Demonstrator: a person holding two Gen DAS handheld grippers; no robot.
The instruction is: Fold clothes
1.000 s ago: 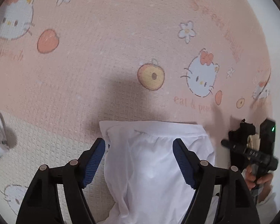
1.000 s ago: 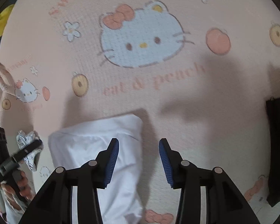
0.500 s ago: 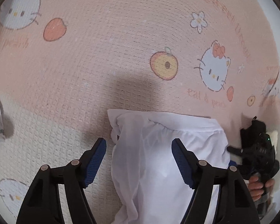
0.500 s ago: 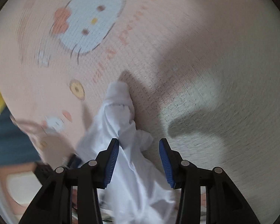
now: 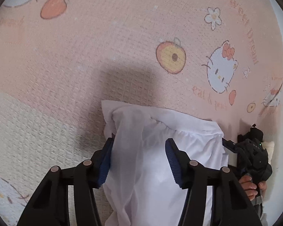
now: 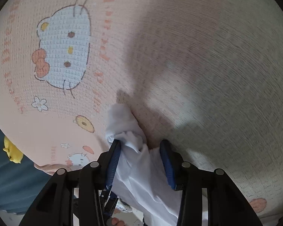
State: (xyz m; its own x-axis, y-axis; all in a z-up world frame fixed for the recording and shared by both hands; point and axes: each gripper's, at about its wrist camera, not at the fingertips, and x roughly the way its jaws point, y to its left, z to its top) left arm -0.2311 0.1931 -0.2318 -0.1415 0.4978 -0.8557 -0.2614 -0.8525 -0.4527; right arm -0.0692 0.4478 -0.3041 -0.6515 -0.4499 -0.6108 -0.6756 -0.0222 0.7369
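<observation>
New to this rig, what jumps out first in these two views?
The white garment fills the lower middle of both views, bunched between the open blue-padded jaws of the left gripper and the right gripper. Behind it spreads a pink blanket printed with cartoon cats and peaches. At the left view's right edge, a hand grips the other tool's handle.

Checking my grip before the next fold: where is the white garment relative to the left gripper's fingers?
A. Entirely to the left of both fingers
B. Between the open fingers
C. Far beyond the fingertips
B: the white garment lies between the spread blue pads of the left gripper.
</observation>
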